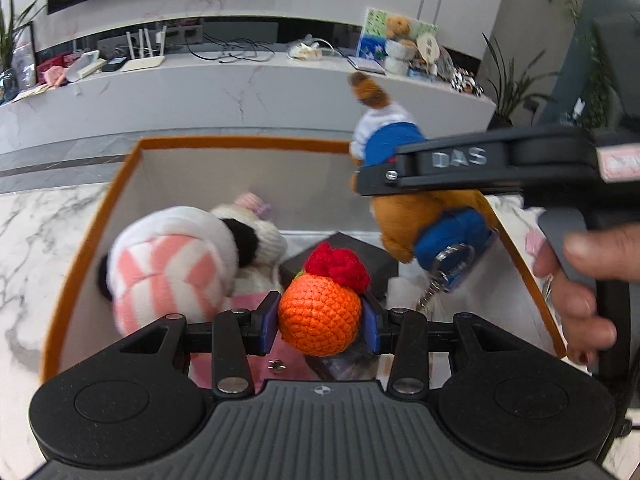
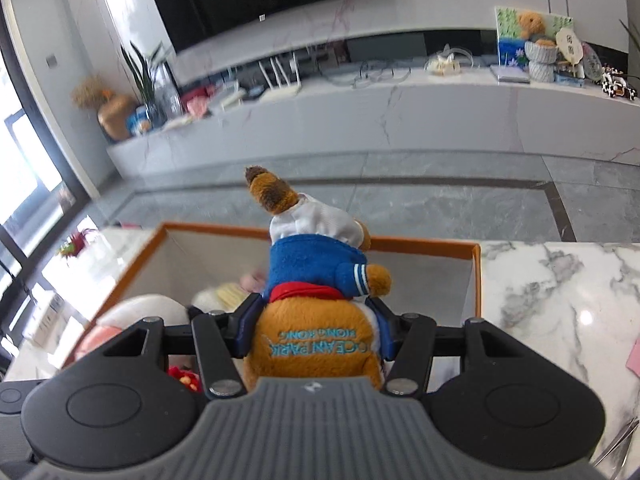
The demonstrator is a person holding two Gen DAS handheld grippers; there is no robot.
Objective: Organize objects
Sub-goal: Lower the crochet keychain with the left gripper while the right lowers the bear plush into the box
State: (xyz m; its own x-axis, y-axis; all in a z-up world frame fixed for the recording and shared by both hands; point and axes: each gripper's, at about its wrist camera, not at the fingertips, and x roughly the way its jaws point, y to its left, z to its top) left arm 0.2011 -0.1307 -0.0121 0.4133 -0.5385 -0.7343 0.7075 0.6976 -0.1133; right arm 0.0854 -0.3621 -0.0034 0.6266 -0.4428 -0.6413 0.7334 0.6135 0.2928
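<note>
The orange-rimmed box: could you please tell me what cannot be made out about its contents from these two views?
- Left wrist view: the orange-rimmed box floor near the camera, hidden by the crocheted orange ball in the left gripper.
- Right wrist view: most of the interior, hidden by the brown plush toy in blue in the right gripper.
- Pink-and-white plush: blurred.

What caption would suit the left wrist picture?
Left gripper clamps an orange crocheted ball above the orange-rimmed box, beside the right gripper's brown plush toy.
</note>
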